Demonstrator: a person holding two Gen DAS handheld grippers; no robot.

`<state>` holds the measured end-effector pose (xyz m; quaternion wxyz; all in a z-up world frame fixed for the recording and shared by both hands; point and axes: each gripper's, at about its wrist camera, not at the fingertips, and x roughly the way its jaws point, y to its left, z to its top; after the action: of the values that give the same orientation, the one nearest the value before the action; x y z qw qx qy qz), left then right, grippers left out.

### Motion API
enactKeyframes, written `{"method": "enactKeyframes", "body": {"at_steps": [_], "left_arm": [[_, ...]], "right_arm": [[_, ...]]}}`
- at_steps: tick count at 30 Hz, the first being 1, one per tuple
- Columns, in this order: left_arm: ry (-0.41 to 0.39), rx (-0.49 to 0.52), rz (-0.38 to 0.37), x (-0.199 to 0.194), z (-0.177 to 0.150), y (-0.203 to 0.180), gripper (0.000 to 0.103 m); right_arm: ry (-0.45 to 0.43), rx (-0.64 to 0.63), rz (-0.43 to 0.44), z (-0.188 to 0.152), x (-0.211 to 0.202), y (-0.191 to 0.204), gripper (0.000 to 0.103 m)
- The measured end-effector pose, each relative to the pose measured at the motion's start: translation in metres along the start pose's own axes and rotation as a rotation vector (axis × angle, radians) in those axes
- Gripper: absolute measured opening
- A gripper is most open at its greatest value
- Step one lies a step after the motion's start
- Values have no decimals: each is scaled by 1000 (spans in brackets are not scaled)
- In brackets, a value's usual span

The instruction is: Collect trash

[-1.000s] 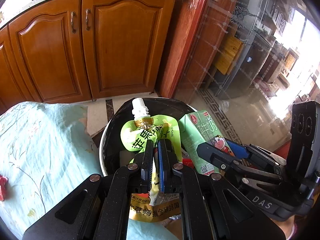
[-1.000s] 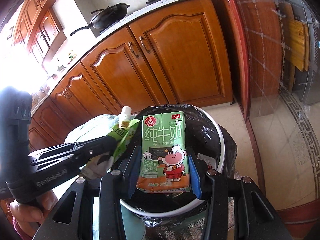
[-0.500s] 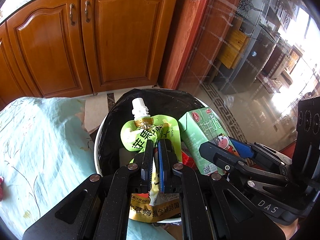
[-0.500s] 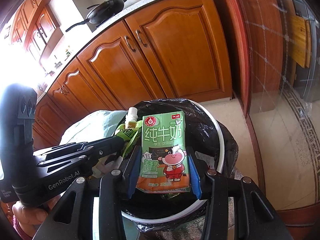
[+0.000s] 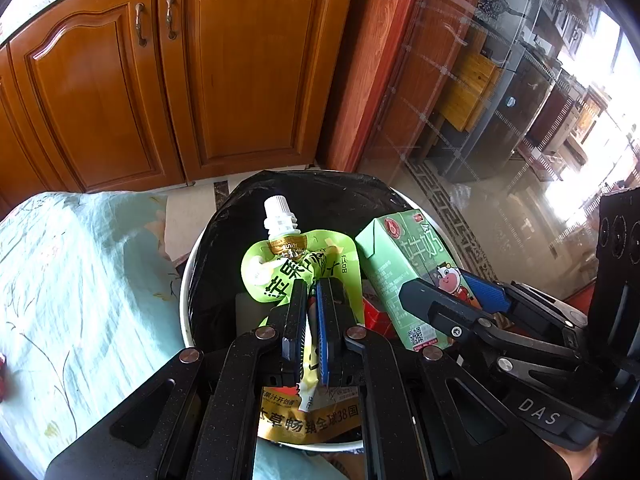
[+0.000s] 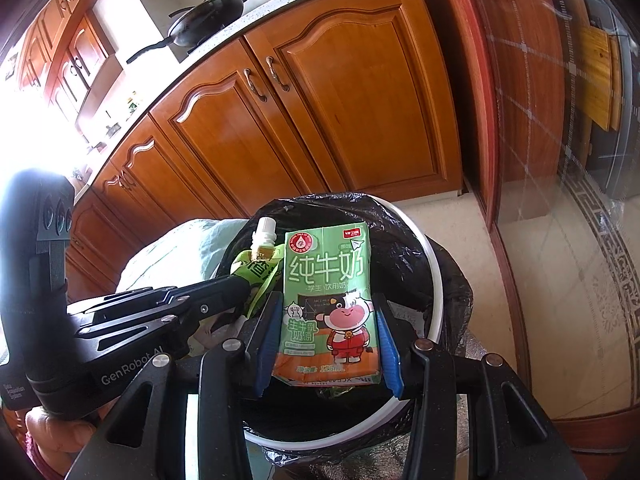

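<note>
Two tongs over bin (image 5: 188, 280) | left tongs (image 5: 311, 292) pinching green pouch (image 5: 288, 268) | right tongs (image 6: 326, 316) pinching milk carton (image 6: 328, 300) | bin: black liner (image 6: 404, 248), red packet (image 5: 374, 312) inside

Left gripper (image 5: 311, 292): jaws drawn nearly together, a thin flat item clamped between the pads; fingers pointed forward and downward.
Right gripper (image 6: 326, 322): jaws set wider, a boxed item pinched at both sides between the blue pads (image 6: 387, 346).
Relative position: both grippers held side by side, close together.
Left hand (image 6: 52, 432): partly seen beneath the handle.
</note>
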<state>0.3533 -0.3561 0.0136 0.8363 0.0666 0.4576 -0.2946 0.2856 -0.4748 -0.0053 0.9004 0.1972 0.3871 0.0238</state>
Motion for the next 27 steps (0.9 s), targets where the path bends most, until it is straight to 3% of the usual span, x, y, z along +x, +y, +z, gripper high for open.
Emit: {"method": "enactKeyframes", "body": {"at_steps": [4,8,15,17,27], "left_arm": [[17,-5,1,2,-1,1,7],[6,-6,16,-2,-6,2,31],[-13,-44,12,-18,-24,15,32],[-25,-60,7,-26,-30,21,32],[-97,-130,11,-73,-72,48,45]], "right_arm": [[2,18,7,0,0,-2,45],[6,39,12,0,0,-6,47],[-16,55,21,-4,-10,-6,48],[-19,59,24,-4,-11,-5,58],[-45,61,52,-20,-27,10,60]]}}
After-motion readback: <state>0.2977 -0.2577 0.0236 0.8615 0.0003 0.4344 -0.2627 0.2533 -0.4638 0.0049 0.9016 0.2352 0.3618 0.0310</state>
